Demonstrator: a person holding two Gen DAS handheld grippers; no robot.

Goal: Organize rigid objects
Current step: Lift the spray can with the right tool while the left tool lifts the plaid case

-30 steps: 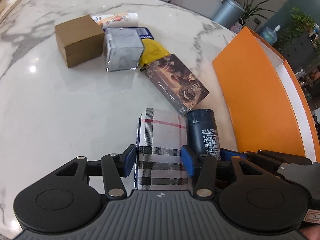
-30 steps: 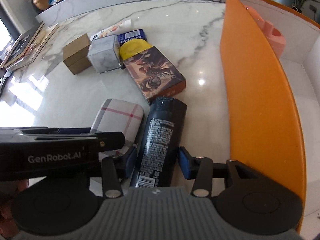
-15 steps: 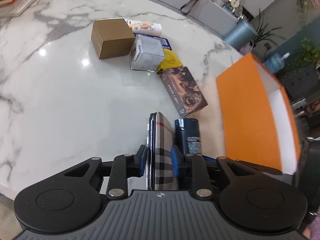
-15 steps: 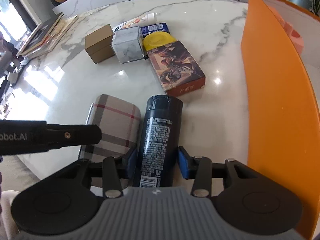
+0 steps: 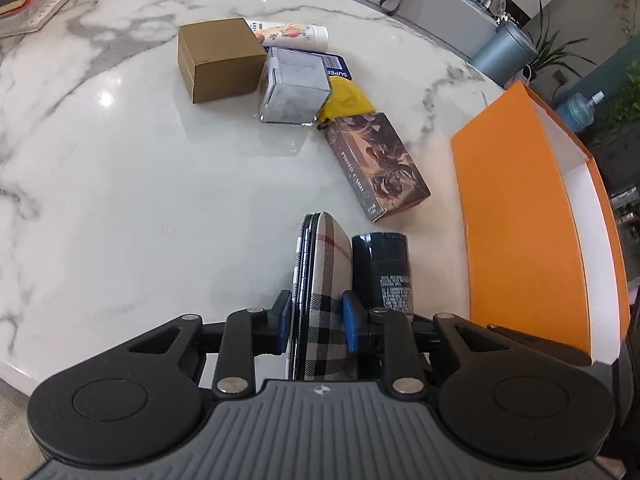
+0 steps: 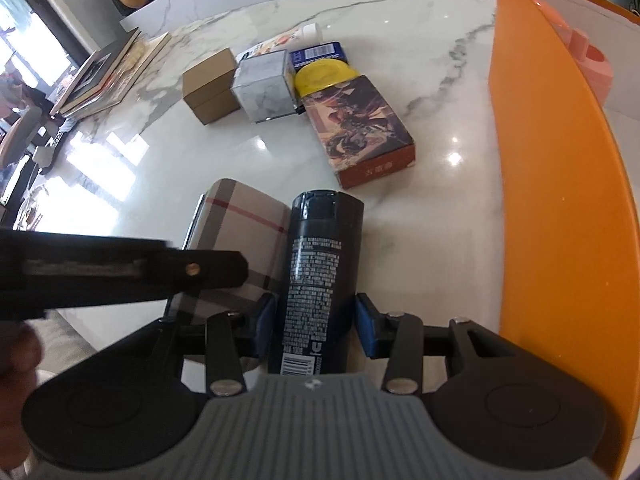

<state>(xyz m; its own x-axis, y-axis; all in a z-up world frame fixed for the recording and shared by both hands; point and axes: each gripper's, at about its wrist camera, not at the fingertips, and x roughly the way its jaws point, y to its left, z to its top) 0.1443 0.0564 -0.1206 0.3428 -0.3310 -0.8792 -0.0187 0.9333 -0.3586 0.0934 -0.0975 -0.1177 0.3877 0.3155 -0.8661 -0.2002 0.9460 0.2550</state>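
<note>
Left hand-held gripper (image 5: 316,322): pads pinched narrow on the plaid case (image 5: 322,276), now gripped across its thin edge. A second ago the case lay flat with its plaid face up between wider jaws; since then it has turned on edge and the jaws have closed in.

Right hand-held gripper (image 6: 316,326): pads either side of the dark spray can (image 6: 318,276). Left pad looks to touch the can; a sliver of gap shows at the right pad, so whether the grip is firm I cannot tell. The view has pulled back from the tabletop (image 5: 140,184) over the last second, so likely both items are lifted or lifting.

Case and can sit side by side, touching or nearly, near the front edge of the tabletop. Orange box (image 6: 560,200) stands just beside them along the right edge, open, with a pink item (image 6: 592,64) inside.

Still out mid-tabletop: brown box (image 5: 218,60), marbled cube (image 5: 294,86), yellow lid (image 5: 348,98), picture card box (image 5: 376,164), white tube (image 5: 292,34).

Judgement: both picks are made; carry to the orange box comes next.
</note>
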